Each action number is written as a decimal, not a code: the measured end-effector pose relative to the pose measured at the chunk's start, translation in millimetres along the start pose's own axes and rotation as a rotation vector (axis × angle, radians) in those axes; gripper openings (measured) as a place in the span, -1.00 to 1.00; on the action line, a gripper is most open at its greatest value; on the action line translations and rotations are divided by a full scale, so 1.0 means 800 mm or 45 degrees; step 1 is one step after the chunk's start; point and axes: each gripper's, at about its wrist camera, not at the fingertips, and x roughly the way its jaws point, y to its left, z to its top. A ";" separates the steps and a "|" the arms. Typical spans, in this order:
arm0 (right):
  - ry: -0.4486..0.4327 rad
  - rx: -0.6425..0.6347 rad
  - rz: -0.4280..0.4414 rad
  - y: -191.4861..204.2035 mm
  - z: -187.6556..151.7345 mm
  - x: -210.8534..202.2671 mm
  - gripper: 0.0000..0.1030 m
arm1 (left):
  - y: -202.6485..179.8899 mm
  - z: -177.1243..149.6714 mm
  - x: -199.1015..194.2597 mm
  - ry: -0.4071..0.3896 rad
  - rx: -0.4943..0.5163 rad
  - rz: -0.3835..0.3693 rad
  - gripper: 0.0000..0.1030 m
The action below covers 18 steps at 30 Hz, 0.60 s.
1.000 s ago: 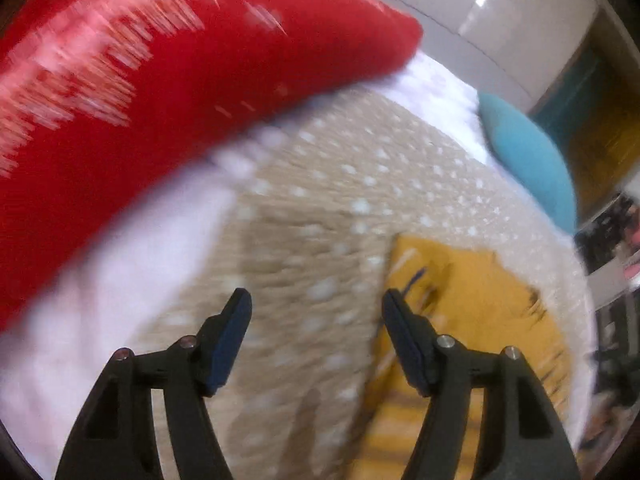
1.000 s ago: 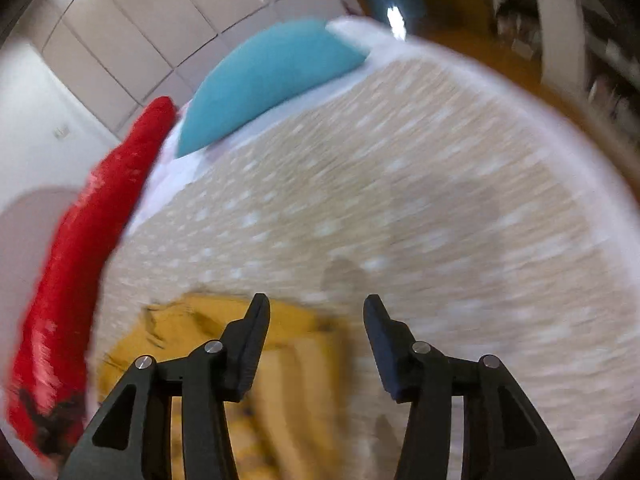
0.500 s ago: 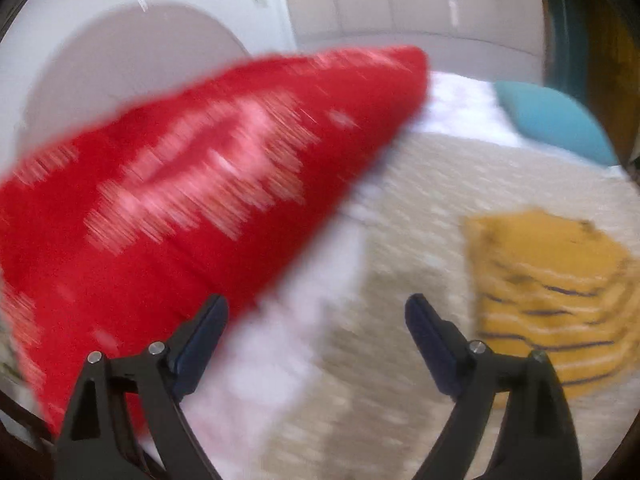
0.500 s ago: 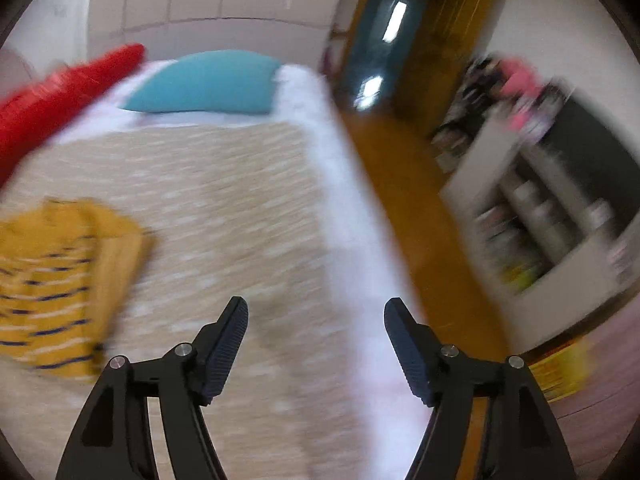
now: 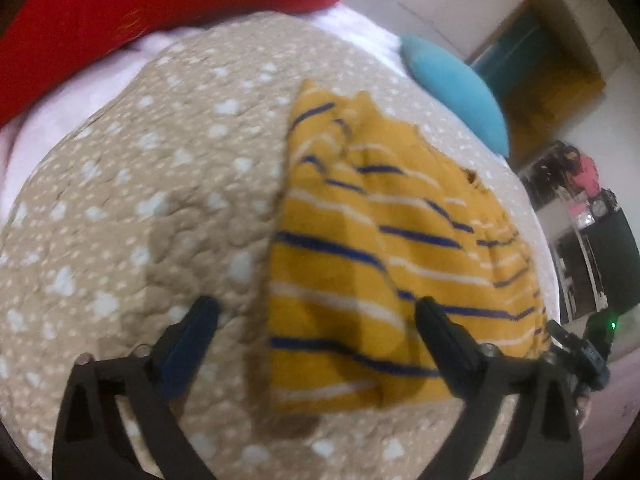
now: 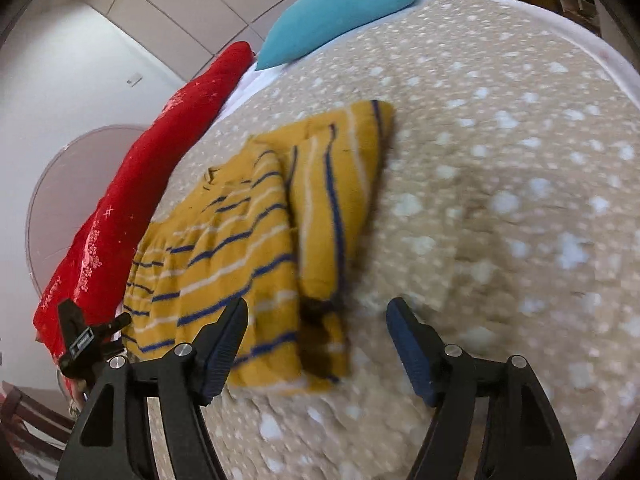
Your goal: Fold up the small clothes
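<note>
A small yellow top [image 5: 360,248] with navy and white stripes lies on the beige spotted quilt [image 5: 140,200]. In the right wrist view the top [image 6: 224,240] has its right side folded inward as a long flap [image 6: 332,200]. My left gripper [image 5: 316,312] hangs just above the top's near left edge. Its jaws are opening and nothing is pressed between them. My right gripper [image 6: 318,312] stands open over the near right corner, by the flap's end, and its pads do not touch the cloth.
A long red cushion [image 5: 120,12] lies along the bed's far left side. A teal pillow [image 6: 336,12] sits at the head. White sheet [image 6: 608,60] borders the quilt on the right. Dark shelving [image 5: 592,248] stands beyond the bed.
Both views have swung back onto the striped top and dropped toward its near edge. Both pairs of jaws stand wider than a second ago.
</note>
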 end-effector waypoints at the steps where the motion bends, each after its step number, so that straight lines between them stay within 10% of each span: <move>1: -0.008 0.001 0.009 0.002 0.005 0.008 0.50 | -0.007 0.001 0.005 0.010 0.012 -0.015 0.92; 3: -0.012 -0.004 0.003 0.011 0.011 0.012 0.49 | -0.018 0.002 0.014 0.032 0.042 0.039 0.91; 4: -0.016 -0.018 -0.018 0.018 0.013 0.023 0.45 | -0.024 0.005 0.019 0.040 0.075 0.088 0.62; 6: 0.000 -0.063 -0.049 0.029 0.017 0.034 -0.37 | -0.034 0.007 0.023 0.058 0.133 0.140 -0.23; 8: -0.008 -0.045 -0.047 0.028 0.018 0.033 -0.45 | -0.028 0.014 0.020 0.070 0.098 0.104 -0.60; 18: -0.033 0.045 -0.093 0.003 0.020 0.011 -0.22 | 0.022 0.019 0.013 0.020 -0.113 -0.043 -0.42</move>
